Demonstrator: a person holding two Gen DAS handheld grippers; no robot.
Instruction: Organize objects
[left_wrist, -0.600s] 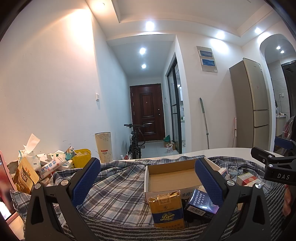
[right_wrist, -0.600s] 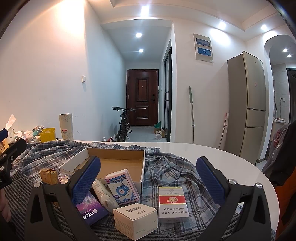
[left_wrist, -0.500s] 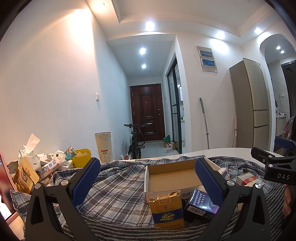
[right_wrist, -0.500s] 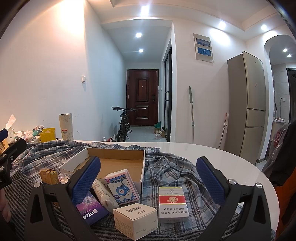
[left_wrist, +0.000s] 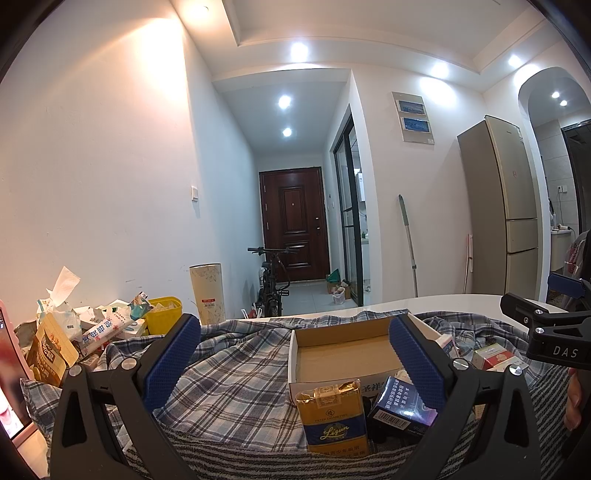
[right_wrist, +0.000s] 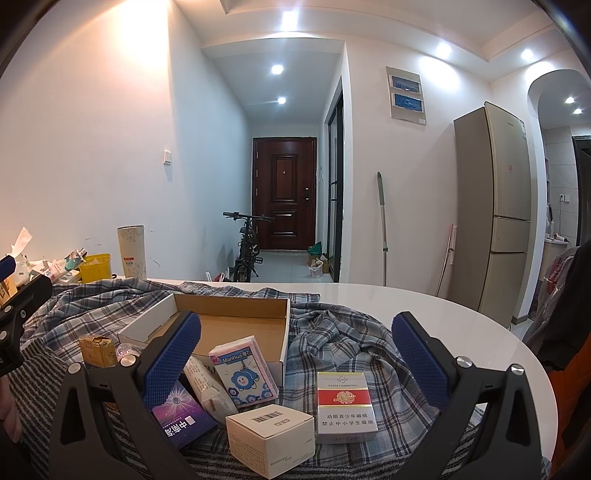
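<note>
Right wrist view only: white box (right_wrist: 271, 437), red-white pack (right_wrist: 345, 406), tissue pack (right_wrist: 243, 371), all on the checked cloth (right_wrist: 332, 339) in front of the cardboard tray (right_wrist: 236, 325), nothing visible inside. Left view only: cluttered yellow tub (left_wrist: 164, 319). Left tool (left_wrist: 295, 354) and right tool (right_wrist: 295, 350) gape, holding nothing.

Blue-grey plaid cloth (right_wrist: 343, 343); gold-and-blue pack (left_wrist: 332, 417).

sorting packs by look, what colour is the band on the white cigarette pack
Red band on the white cigarette pack, clearest in the right wrist view.
</note>
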